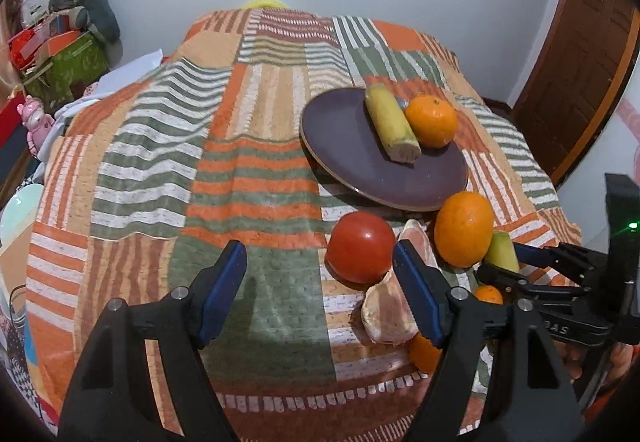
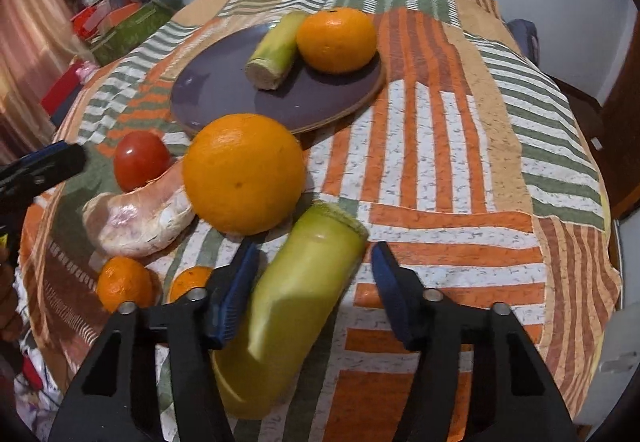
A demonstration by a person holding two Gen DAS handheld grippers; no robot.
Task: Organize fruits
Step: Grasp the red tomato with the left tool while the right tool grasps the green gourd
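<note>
A dark purple plate (image 1: pixel 352 145) (image 2: pixel 224 89) on the striped cloth holds a yellow-green stalk piece (image 1: pixel 392 127) (image 2: pixel 276 49) and a mandarin (image 1: pixel 432 119) (image 2: pixel 336 39). In front of the plate lie a red tomato (image 1: pixel 360 246) (image 2: pixel 140 159), a big orange (image 1: pixel 464 228) (image 2: pixel 244 171), a peeled pomelo segment (image 1: pixel 390 302) (image 2: pixel 140 215) and two small mandarins (image 2: pixel 124 282) (image 2: pixel 190 280). My left gripper (image 1: pixel 320 290) is open and empty, left of the tomato. My right gripper (image 2: pixel 312 294) is open around a second yellow-green stalk piece (image 2: pixel 292 306) (image 1: pixel 504 252) lying between its fingers.
The striped cloth (image 1: pixel 208 177) covers a rounded table that drops off at the front and sides. Boxes and a green bag (image 1: pixel 68 65) stand at the back left. A wooden door (image 1: pixel 584 73) is at the right. A pink toy (image 1: pixel 36 117) stands at the left.
</note>
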